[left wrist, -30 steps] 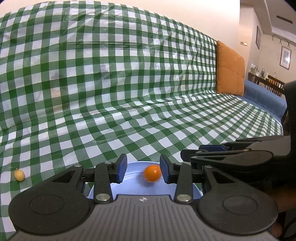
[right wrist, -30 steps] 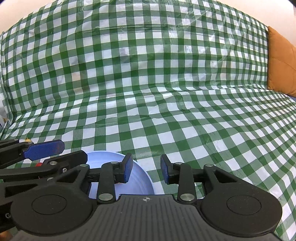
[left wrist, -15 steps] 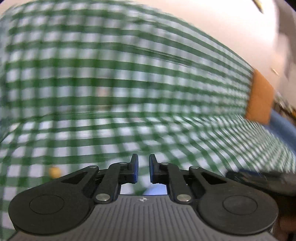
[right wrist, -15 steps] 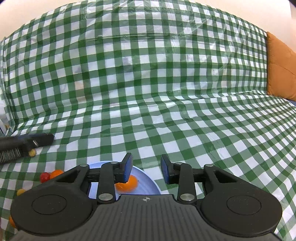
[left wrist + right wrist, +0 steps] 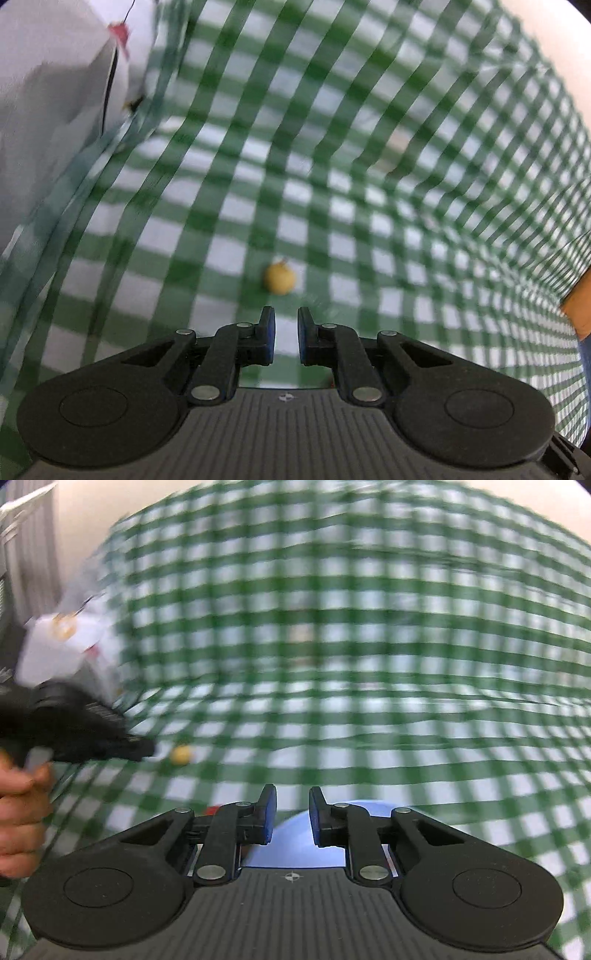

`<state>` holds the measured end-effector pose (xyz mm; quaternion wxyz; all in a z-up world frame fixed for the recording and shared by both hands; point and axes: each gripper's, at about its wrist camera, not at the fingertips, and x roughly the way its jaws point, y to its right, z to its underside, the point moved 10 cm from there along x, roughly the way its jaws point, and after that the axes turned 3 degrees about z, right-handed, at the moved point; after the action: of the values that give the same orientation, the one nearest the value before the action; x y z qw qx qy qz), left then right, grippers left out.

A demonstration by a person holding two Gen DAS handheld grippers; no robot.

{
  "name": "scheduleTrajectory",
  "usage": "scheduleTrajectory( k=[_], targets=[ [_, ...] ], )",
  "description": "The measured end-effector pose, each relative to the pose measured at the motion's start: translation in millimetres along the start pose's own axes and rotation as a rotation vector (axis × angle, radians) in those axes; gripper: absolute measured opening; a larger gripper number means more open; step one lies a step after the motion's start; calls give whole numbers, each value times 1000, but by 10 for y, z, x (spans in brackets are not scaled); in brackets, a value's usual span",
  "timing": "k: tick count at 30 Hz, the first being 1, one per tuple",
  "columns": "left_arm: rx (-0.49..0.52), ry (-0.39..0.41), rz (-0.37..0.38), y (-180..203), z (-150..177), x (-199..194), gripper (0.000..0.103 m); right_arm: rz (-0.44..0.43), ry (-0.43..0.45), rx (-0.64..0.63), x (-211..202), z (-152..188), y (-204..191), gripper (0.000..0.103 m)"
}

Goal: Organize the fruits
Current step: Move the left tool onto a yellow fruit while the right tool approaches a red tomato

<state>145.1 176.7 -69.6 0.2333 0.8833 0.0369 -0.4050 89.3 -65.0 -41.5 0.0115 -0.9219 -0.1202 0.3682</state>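
A small yellow fruit (image 5: 279,278) lies on the green checked cloth just ahead of my left gripper (image 5: 283,325), which is open by a narrow gap and empty. The same fruit shows in the right wrist view (image 5: 180,754), just past the tip of the left gripper (image 5: 147,746). My right gripper (image 5: 292,805) is open, narrower than before, and empty, above the rim of the light blue bowl (image 5: 295,834). A bit of red fruit (image 5: 212,809) shows behind its left finger. Both views are blurred.
White bags or packaging (image 5: 48,110) lie at the left edge of the cloth, also seen in the right wrist view (image 5: 62,646). An orange cushion (image 5: 580,306) sits at the far right. A hand (image 5: 18,812) holds the left gripper.
My left gripper left the bowl, where the orange stays, narrowed its gap, and swung left to the yellow fruit. My right gripper turned left and its jaws came closer together.
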Motion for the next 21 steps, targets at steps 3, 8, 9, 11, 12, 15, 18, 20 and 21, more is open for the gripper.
scheduleTrajectory(
  k=[3, 8, 9, 11, 12, 15, 18, 20, 21],
  targets=[
    [5, -77, -12, -120, 145, 28, 13, -48, -63, -54, 165, 93, -325, 20],
    [76, -165, 22, -102, 346, 1, 22, -34, -154, -137, 476, 260, -626, 26],
    [87, -174, 30, -102, 379, -18, 25, -17, -164, -155, 527, 283, -664, 30],
    [95, -191, 51, -110, 444, -55, 27, 22, -182, -189, 636, 327, -697, 36],
    [92, -202, 65, -115, 476, -63, 27, 39, -191, -198, 685, 351, -698, 36],
    [87, -229, 90, -61, 510, 0, 27, 63, -217, -204, 814, 420, -689, 36],
    [87, -247, 94, -61, 551, 11, 27, 75, -217, -241, 893, 449, -733, 35],
    [94, -262, 92, -41, 570, 40, 27, 80, -212, -254, 885, 481, -715, 31],
    [102, -269, 89, -36, 585, 39, 27, 75, -211, -249, 858, 501, -699, 30]
  ],
)
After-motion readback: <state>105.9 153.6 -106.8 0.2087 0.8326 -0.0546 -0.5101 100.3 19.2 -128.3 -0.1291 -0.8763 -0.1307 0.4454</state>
